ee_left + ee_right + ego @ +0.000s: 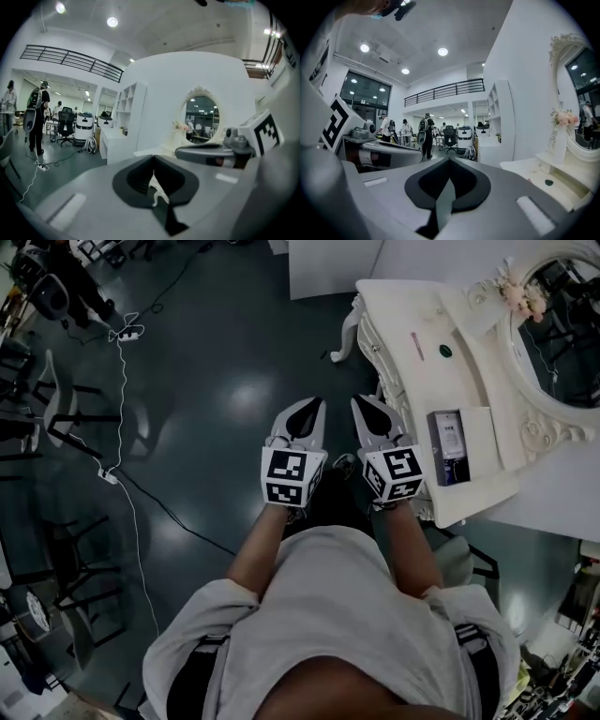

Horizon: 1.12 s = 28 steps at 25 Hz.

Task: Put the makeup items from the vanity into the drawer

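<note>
Beside the vanity (403, 306), the left tongs (315, 404) and right tongs (360, 402) hang pressed together, empty; they should spread before reaching the surface's small green item (445, 351).

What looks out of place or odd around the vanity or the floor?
Nothing looks spilled or broken. The vanity's drawer stands open with a box inside, which fits the task. One small dark round item sits alone on the vanity top. A loose white cable trails across the floor, perhaps a trip hazard.
</note>
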Each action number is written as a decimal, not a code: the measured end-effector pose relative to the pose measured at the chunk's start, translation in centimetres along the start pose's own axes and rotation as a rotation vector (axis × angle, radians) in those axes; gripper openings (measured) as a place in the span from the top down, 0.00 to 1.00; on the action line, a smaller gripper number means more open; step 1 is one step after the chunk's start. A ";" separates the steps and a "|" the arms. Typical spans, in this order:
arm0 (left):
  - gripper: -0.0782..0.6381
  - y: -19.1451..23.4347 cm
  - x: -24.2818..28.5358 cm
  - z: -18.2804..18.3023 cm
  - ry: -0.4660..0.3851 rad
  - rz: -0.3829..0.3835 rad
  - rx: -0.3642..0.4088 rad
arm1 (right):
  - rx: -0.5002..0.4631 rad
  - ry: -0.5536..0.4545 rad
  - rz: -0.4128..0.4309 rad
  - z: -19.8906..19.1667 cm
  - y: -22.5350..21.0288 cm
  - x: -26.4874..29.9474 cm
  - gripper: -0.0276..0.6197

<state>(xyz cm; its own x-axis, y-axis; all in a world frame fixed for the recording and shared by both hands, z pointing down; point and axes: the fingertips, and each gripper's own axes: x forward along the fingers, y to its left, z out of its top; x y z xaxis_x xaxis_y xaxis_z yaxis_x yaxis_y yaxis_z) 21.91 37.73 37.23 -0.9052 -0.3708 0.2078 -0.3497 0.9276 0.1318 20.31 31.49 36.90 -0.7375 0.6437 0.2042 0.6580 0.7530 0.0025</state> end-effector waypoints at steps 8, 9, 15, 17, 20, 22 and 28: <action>0.89 0.3 13.2 -0.4 0.101 -0.071 0.021 | -0.010 0.113 -0.035 -1.4 -10.9 6.1 0.96; 0.89 -0.7 15.3 -0.5 0.117 -0.098 0.034 | 0.003 0.124 -0.051 -1.9 -13.0 6.2 0.96; 0.89 -5.0 25.9 -0.4 0.211 -0.274 0.192 | 0.069 0.211 -0.129 -3.4 -22.3 6.7 0.96; 0.89 -6.6 28.3 -0.3 0.241 -0.365 0.290 | 0.099 0.241 -0.149 -3.9 -24.3 6.4 0.96; 0.89 -8.4 31.4 0.5 0.266 -0.460 0.459 | 0.136 0.281 -0.162 -4.3 -27.2 6.0 0.96; 0.89 -8.9 33.1 0.8 0.282 -0.487 0.524 | 0.165 0.293 -0.171 -4.6 -28.9 5.5 0.96; 0.89 -10.1 38.4 -0.5 0.346 -0.573 0.647 | 0.248 0.338 -0.268 -6.6 -33.0 5.2 0.96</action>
<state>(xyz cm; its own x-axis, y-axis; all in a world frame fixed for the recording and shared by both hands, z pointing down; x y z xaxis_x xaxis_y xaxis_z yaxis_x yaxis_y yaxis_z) -9.21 14.11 44.41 -0.4665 -0.6774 0.5687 -0.8819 0.4055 -0.2405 -4.23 9.11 44.33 -0.7580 0.3742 0.5342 0.3660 0.9220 -0.1265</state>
